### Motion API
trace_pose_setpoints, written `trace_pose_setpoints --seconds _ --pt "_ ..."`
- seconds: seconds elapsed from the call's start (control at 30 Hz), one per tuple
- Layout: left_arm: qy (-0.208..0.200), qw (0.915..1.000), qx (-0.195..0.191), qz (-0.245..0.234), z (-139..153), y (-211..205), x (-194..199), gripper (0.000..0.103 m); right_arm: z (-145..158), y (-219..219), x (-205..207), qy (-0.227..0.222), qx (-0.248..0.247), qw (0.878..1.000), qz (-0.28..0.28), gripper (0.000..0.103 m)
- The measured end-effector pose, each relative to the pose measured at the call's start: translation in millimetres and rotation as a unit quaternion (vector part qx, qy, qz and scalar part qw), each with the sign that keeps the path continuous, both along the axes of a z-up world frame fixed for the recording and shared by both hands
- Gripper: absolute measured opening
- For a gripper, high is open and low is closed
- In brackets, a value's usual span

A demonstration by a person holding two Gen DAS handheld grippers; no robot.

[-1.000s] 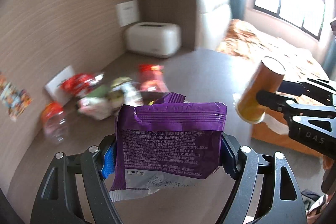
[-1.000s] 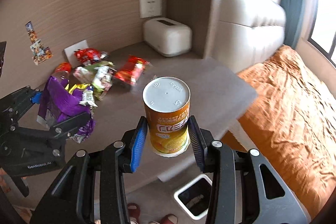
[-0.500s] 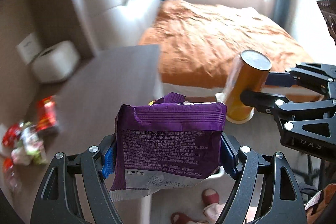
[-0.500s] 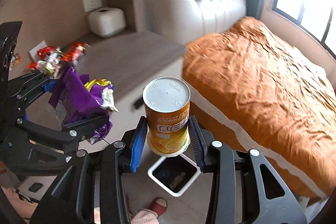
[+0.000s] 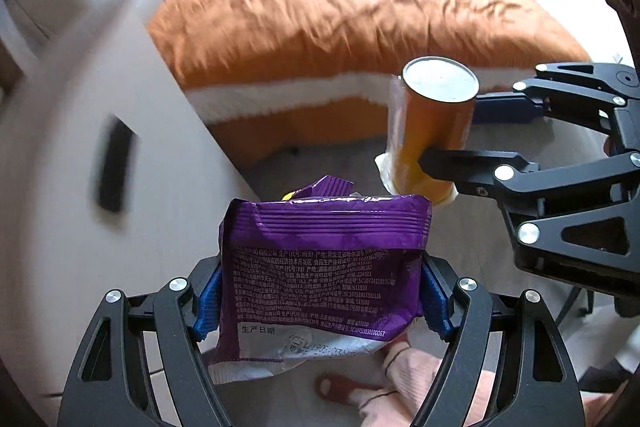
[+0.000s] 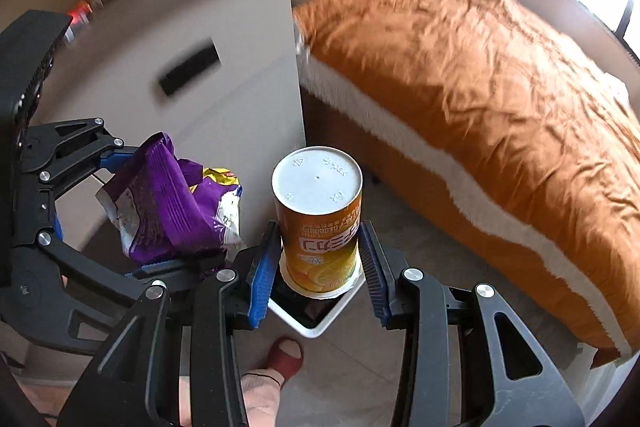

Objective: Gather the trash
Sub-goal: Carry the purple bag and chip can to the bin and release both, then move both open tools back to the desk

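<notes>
Both wrist views look steeply down, close, sharing the orange bed (image 5: 360, 7) and nightstand (image 6: 200, 75).

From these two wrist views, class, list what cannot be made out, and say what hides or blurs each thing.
- White square bin, right wrist view: contents mostly hidden by the orange cylindrical can.
- Same bin, left wrist view: not seen at all.
- Purple foil snack packet: small print unreadable.
- White bedside cabinet: motion-blurred.
- Red wrappers: too small.
</notes>
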State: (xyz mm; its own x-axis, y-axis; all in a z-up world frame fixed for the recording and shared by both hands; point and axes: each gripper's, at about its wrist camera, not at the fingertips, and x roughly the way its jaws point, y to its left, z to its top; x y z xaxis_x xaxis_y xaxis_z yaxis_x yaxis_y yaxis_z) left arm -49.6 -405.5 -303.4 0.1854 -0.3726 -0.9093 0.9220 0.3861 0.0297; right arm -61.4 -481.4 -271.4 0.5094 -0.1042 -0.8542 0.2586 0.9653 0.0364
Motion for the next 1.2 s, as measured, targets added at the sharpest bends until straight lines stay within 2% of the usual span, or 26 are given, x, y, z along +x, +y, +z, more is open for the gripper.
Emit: trace_pose_setpoints --seconds 0.2,0.37,0.47,0.5,0.53,0.6,0.63,0.7,0.87,1.03,1.2 --pt "0.029 0.9993 0.024 0.002 -96 -15 13 0.076 -98 -15 18 0.034 0.021 0.999 0.017 0.042" --pt "0.073 0.9964 0.035 0.025 -179 -22 36 0.076 -174 -21 33 0.062 0.026 0.998 0.02 0.042" --pt "0.116 0.9918 0.043 0.033 -225 -24 45 0.086 -218 -22 39 0.087 0.025 0.995 0.031 0.044" --pt "0.105 0.9925 0.056 0.03 -240 -25 43 0.096 -233 -25 40 0.099 0.026 0.994 0.03 0.062" --pt "0.092 0.9934 0.064 0.025 -250 -26 41 0.098 -245 -28 40 0.108 0.016 0.994 0.022 0.081" --pt "0.088 0.9932 0.074 0.02 -266 -24 38 0.098 -259 -32 40 0.12 0.007 0.992 0.02 0.089" --pt "0.089 0.9929 0.076 0.022 -271 -22 37 0.098 -263 -34 39 0.125 0.006 0.992 0.02 0.094" --pt "0.089 0.9924 0.082 0.021 -278 -21 35 0.098 -268 -34 38 0.131 -0.001 0.991 0.021 0.098" --pt "0.081 0.9925 0.088 0.024 -277 -16 37 0.098 -265 -25 37 0.138 -0.009 0.99 0.034 0.098" --pt "0.066 0.9935 0.089 0.028 -256 -14 38 0.098 -250 -25 35 0.132 -0.005 0.991 0.028 0.098" --pt "0.062 0.9944 0.077 0.038 -225 -11 39 0.098 -218 -24 31 0.123 -0.007 0.992 0.013 0.098"
